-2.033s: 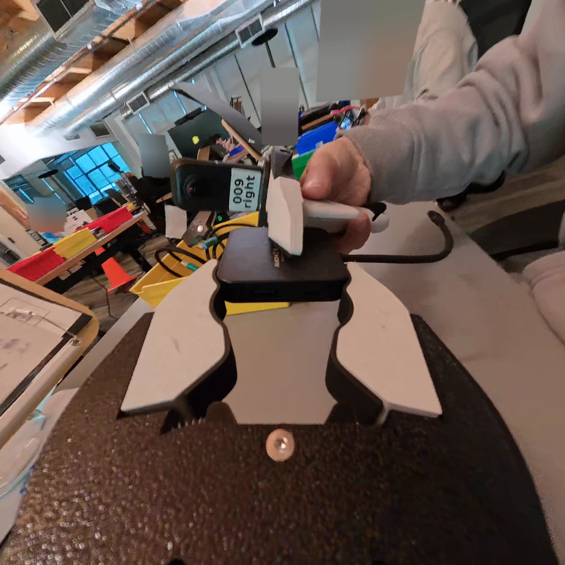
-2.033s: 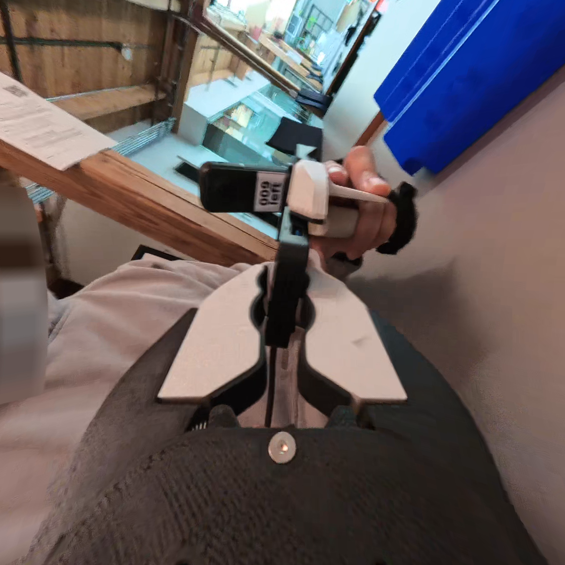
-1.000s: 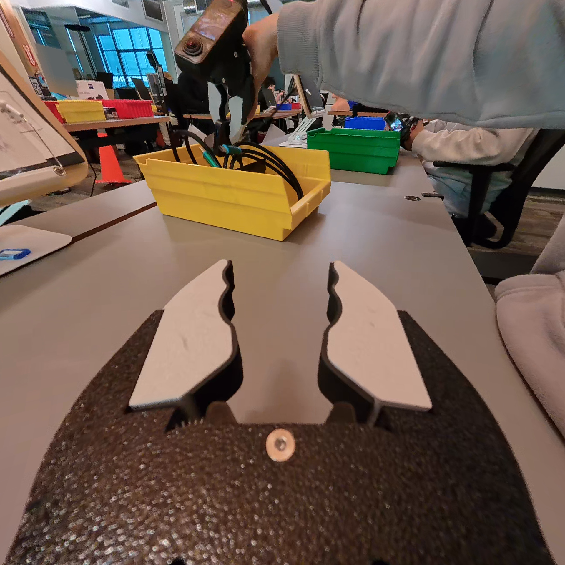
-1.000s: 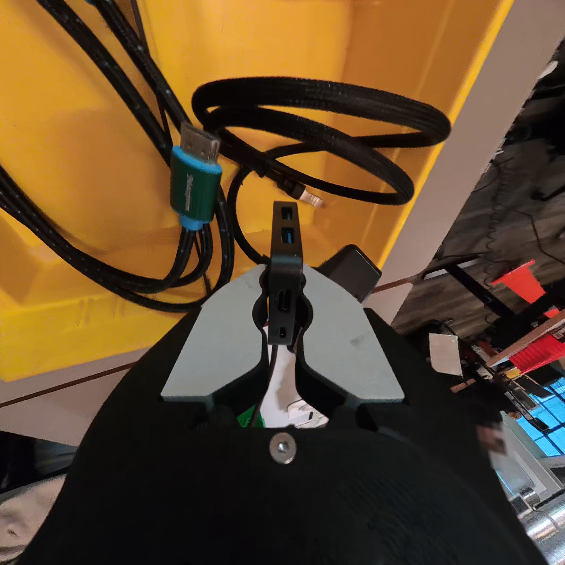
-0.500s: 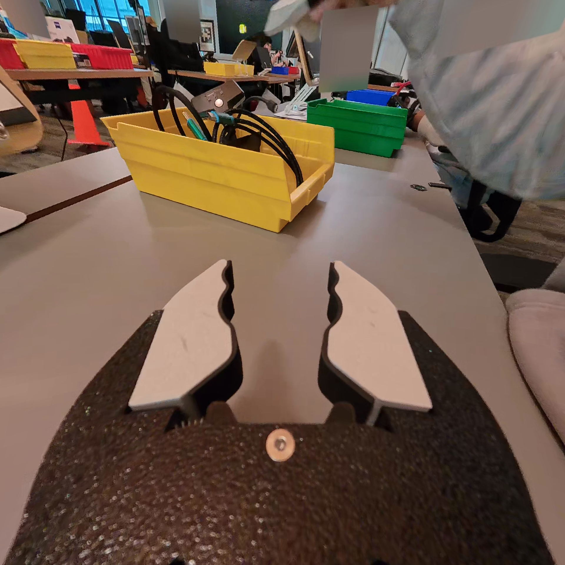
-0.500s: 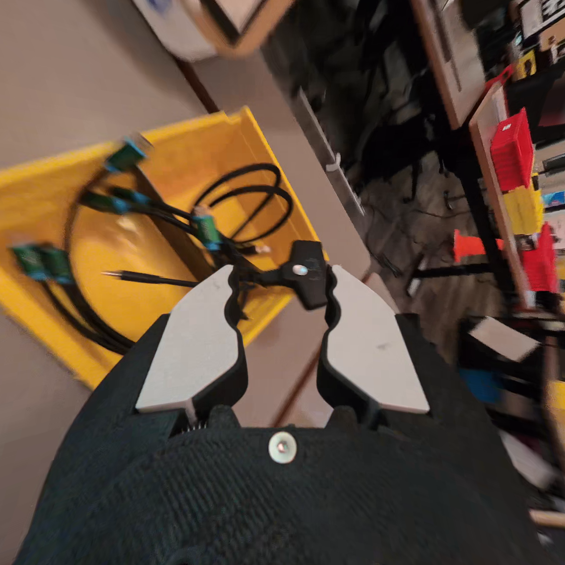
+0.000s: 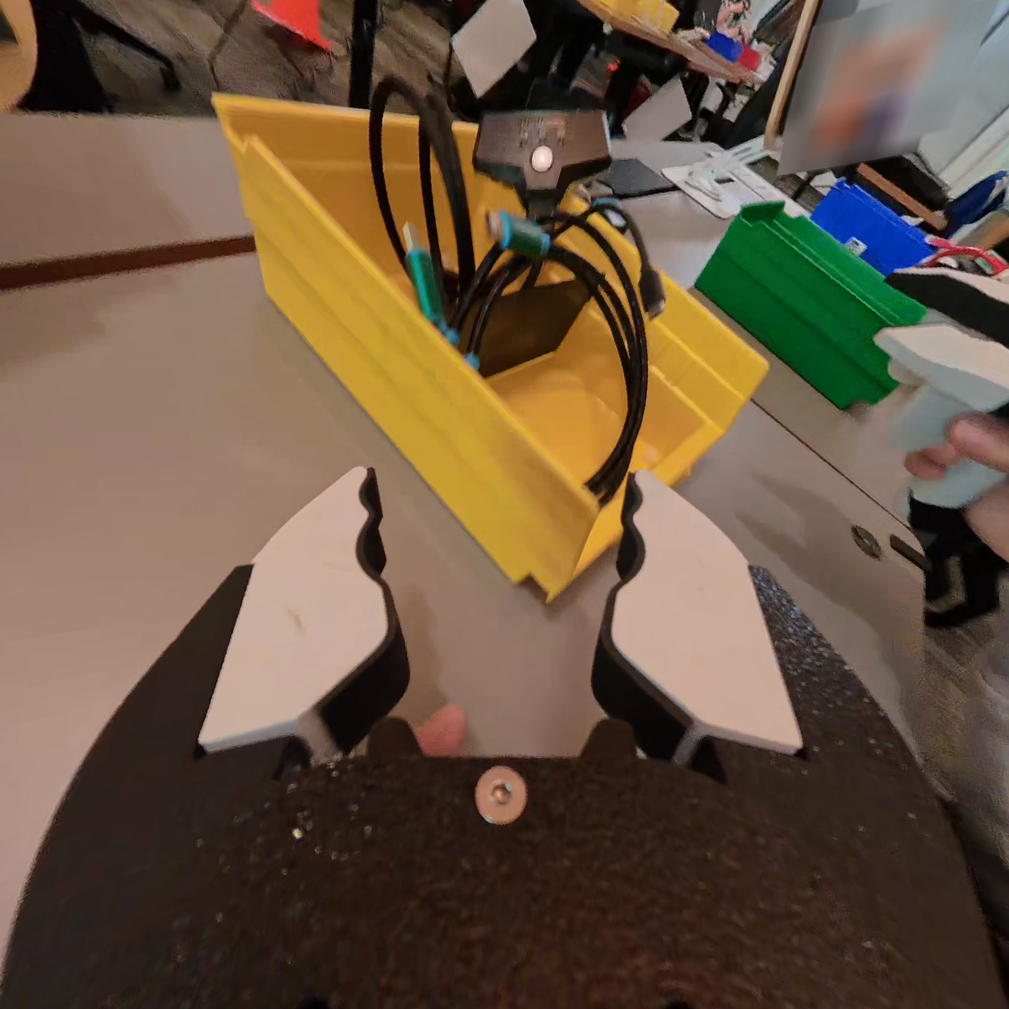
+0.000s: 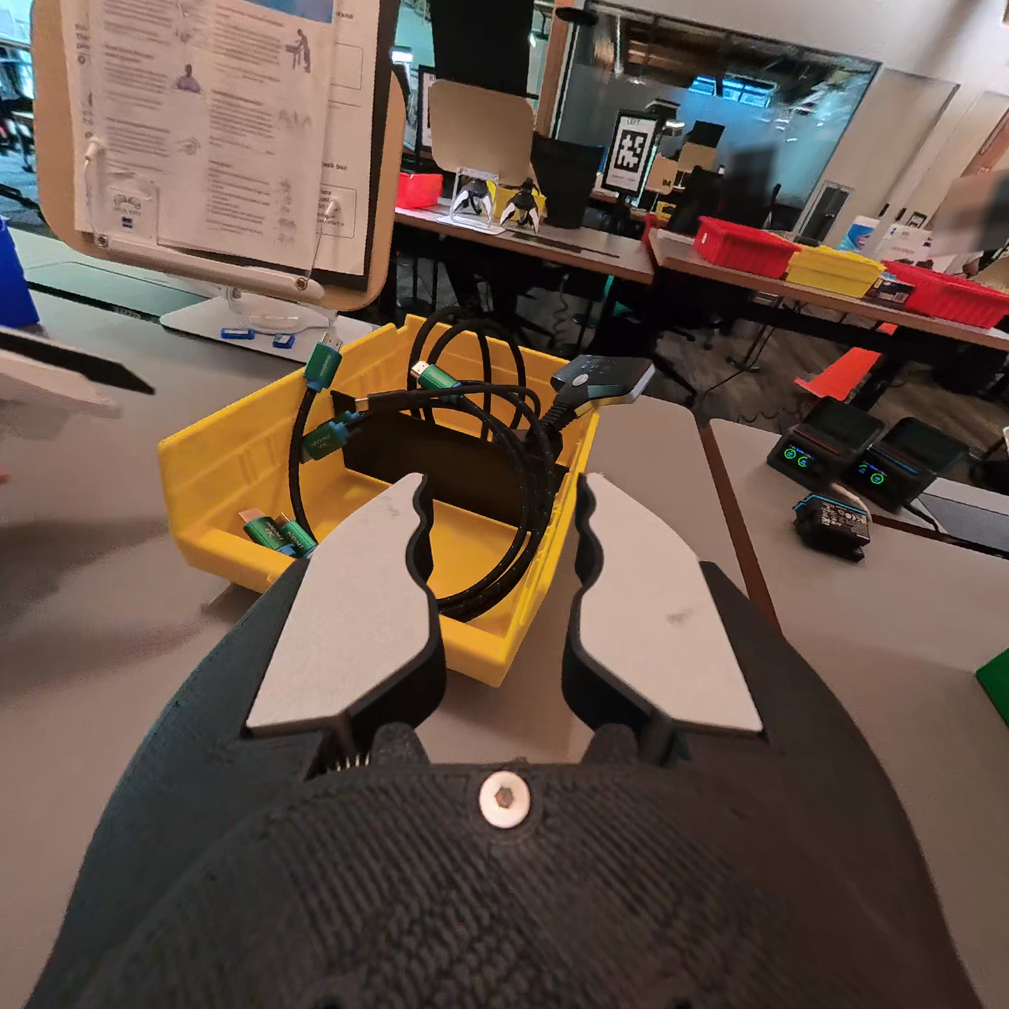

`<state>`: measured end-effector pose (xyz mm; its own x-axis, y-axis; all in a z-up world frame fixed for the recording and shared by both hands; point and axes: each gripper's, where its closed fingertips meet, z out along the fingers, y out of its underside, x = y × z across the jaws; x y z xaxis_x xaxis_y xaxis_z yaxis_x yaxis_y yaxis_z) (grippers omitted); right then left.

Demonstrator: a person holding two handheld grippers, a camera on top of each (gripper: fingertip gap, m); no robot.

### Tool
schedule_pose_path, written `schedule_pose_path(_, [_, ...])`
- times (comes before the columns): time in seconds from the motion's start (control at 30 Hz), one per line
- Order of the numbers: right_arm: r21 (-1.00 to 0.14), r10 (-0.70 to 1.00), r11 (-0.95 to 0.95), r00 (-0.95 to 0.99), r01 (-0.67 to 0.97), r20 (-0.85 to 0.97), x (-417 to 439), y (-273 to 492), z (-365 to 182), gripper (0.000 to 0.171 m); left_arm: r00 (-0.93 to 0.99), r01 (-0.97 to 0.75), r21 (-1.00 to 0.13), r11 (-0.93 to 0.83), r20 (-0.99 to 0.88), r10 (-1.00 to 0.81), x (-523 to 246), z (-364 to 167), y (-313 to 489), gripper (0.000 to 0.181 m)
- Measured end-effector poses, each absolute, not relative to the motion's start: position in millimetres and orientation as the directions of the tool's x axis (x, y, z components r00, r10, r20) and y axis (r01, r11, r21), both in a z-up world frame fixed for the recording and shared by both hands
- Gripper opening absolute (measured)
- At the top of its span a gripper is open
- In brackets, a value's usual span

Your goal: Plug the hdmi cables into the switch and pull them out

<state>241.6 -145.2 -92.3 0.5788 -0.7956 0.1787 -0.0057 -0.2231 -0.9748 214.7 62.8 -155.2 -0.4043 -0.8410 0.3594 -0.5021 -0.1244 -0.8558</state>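
The HDMI switch perches on the far rim of a yellow bin, its short lead dropping inside; the left wrist view shows it at the bin's far end. Coiled black HDMI cables with green plugs fill the bin, one loop hanging over its near wall, two plugs lying in the near left corner. The bin sits on a grey desk, by the seam with the next desktop. The right gripper hovers over the bin's near end, fingers spread wide and holding nothing. The left gripper likewise gapes empty above the desk, just short of the bin. A green bin stands beyond.
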Motion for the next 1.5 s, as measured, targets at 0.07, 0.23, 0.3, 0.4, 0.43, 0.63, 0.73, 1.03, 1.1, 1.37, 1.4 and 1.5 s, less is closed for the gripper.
schedule_pose_path(0.07, [-0.972,-0.800,-0.236,0.567,-0.001,0.194,244.2,-148.8,-89.6,0.054,-0.385,-0.463,-0.881,-0.100,0.301,-0.873,229.6,-148.6,48.6,0.083])
schedule_pose_path(0.23, [-0.986,-0.804,-0.164,0.584,-0.039,0.111,247.7,-147.9,-97.8,0.053,-0.328,-0.516,-0.856,0.035,0.160,-0.931,257.9,-170.9,26.9,0.081])
schedule_pose_path(0.3, [-0.989,-0.799,-0.132,0.598,-0.073,0.063,249.0,-144.2,-102.2,0.053,-0.313,-0.542,-0.835,0.097,0.093,-0.945,267.4,-184.0,28.0,0.067])
schedule_pose_path(0.4, [-0.992,-0.779,-0.101,0.626,-0.075,0.032,247.6,-134.7,-102.2,0.052,-0.317,-0.538,-0.827,0.165,0.018,-0.948,276.1,-197.4,32.0,0.050])
schedule_pose_path(0.43, [-0.992,-0.770,-0.100,0.638,-0.076,0.029,246.0,-131.1,-102.0,0.052,-0.297,-0.524,-0.833,0.179,-0.019,-0.955,278.1,-196.5,38.8,0.043])
schedule_pose_path(0.63, [-0.989,-0.725,-0.141,0.684,-0.035,0.079,234.8,-116.1,-95.2,0.052,-0.219,-0.498,-0.845,0.196,-0.096,-0.971,269.6,-193.0,109.9,0.008])
schedule_pose_path(0.73, [-0.986,-0.716,-0.166,0.691,-0.029,0.100,232.3,-113.0,-95.1,0.052,-0.263,-0.474,-0.852,0.224,-0.106,-0.959,246.7,-192.4,137.0,0.009])
schedule_pose_path(1.03, [-0.990,-0.539,-0.140,0.838,0.011,0.085,190.4,-50.9,-79.3,0.072,-0.235,-0.450,-0.857,0.250,-0.156,-0.959,139.8,-191.1,235.9,0.010])
schedule_pose_path(1.1, [-0.992,-0.490,-0.128,0.869,-0.004,0.060,175.5,-25.4,-76.2,0.076,-0.198,-0.421,-0.867,0.266,-0.198,-0.960,115.1,-190.0,263.4,0.013])
schedule_pose_path(1.37, [-0.978,-0.138,-0.157,0.984,-0.135,-0.113,126.2,152.6,-28.3,0.108,-0.098,-0.356,-0.909,0.217,-0.195,-0.976,44.1,-187.4,330.0,0.012])
schedule_pose_path(1.4, [-0.975,-0.115,-0.175,0.986,-0.141,-0.122,127.5,179.1,-18.9,0.110,-0.095,-0.347,-0.915,0.204,-0.182,-0.979,40.9,-187.5,334.1,0.011])
schedule_pose_path(1.5, [-0.939,-0.017,-0.259,0.973,-0.226,-0.229,125.8,264.8,-4.7,0.113,-0.086,-0.320,-0.928,0.190,-0.172,-0.981,37.5,-186.8,341.5,0.010])
